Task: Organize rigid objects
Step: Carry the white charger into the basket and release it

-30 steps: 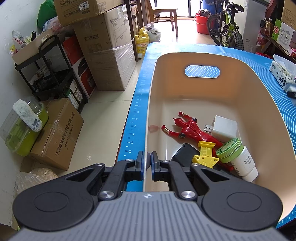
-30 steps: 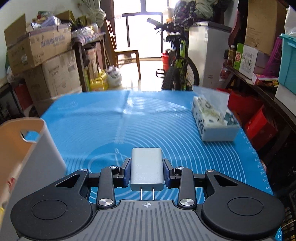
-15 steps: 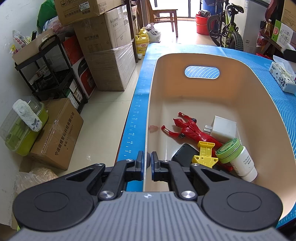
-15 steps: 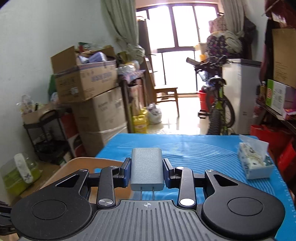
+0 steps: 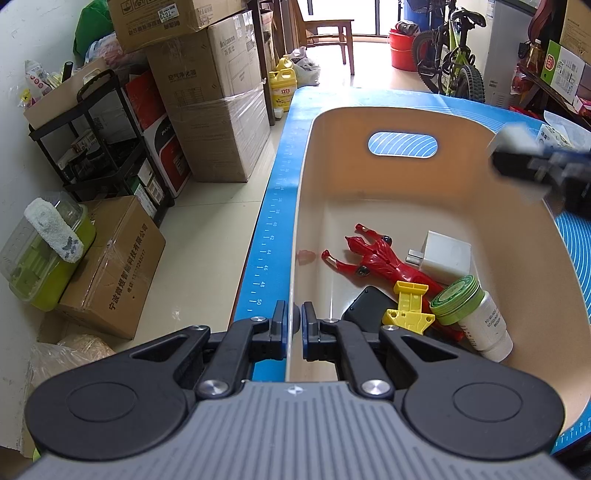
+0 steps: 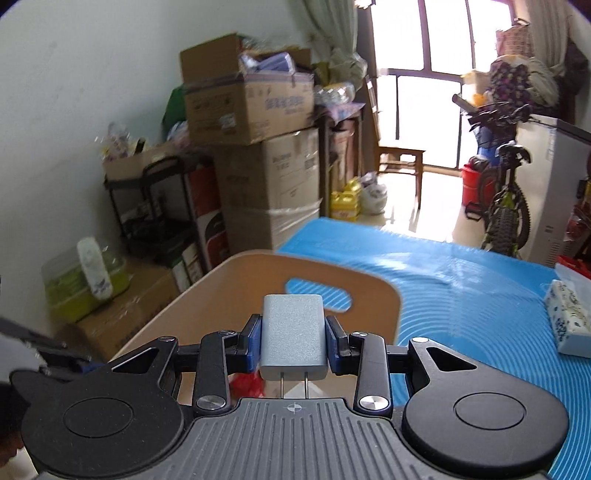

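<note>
The right gripper is squeezed tight on a grey charger, prongs pointing back at the camera, above the near end of the tan bin. The left gripper pinches the bin's near wall. Inside the bin lie a red toy figure, a white charger, a yellow toy piece, a green-capped bottle, and a black thing, maybe a case. The bin sits on the blue tabletop.

Domestic storage room: stacked cardboard boxes, black shelving rack, parked bicycle, wooden chair, tiled floor, bench under a blue mat.
</note>
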`<state>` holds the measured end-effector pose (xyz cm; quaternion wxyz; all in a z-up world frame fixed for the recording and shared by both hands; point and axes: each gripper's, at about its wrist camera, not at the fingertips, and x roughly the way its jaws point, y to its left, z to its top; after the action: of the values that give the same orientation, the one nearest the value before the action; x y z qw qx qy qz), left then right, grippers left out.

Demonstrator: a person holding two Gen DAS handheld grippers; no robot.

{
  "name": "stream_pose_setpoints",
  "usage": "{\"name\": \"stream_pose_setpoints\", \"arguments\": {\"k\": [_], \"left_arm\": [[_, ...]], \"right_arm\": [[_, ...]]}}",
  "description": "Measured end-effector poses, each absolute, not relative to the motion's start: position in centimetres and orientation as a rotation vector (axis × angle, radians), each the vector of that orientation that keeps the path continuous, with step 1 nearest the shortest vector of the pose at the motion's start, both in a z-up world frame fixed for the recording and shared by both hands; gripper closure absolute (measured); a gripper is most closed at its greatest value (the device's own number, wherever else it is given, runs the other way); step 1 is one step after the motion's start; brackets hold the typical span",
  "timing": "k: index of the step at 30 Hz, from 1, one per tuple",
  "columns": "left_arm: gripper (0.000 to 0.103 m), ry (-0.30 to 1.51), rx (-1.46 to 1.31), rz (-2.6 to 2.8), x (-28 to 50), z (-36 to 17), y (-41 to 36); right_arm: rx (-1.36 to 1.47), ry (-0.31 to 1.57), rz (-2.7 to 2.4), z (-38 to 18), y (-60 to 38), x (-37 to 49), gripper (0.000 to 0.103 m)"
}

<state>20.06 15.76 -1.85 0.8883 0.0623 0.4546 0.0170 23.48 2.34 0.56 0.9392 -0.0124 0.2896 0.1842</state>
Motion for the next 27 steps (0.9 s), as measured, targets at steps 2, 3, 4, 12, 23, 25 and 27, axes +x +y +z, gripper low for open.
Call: {"name": "stream_pose_setpoints", "arguments": {"k": [2,3,4,12,23,25,27], "left_arm": [[0.094,0.945,0.130,0.035,20.1,-1.9,15.8],[0.094,0.945,0.129,0.035,20.1,-1.9,15.8],[0.094,0.945,0.128,0.035,20.1,-1.9,15.8],[0.095,0.945,0.129,0.037,20.1,-1.8,15.6],[0.094,0.947,0.120,0.051,20.1,-1.8,15.5],[0.093,0.945,0.120,0.061,20.0,-1.6,15.4],[0.063,0.937,0.111,0.073,19.8,-1.3,15.5]], "right_arm": [[-0.061,0.628,0.401,-0.2,3.5,23.4,0.060],[-0.081,0.649,0.412,-0.6,4.1,23.4,0.060],[-0.099,0.670,0.420,-1.1,4.7,23.4,0.060],[-0.216,0.823,0.468,-3.9,7.4,23.2,0.060],[-0.176,0.857,0.461,-3.4,6.5,23.3,0.051],[-0.156,0.856,0.440,-2.9,6.0,23.2,0.042],[-0.118,0.846,0.421,-2.3,5.3,23.1,0.029]]}}
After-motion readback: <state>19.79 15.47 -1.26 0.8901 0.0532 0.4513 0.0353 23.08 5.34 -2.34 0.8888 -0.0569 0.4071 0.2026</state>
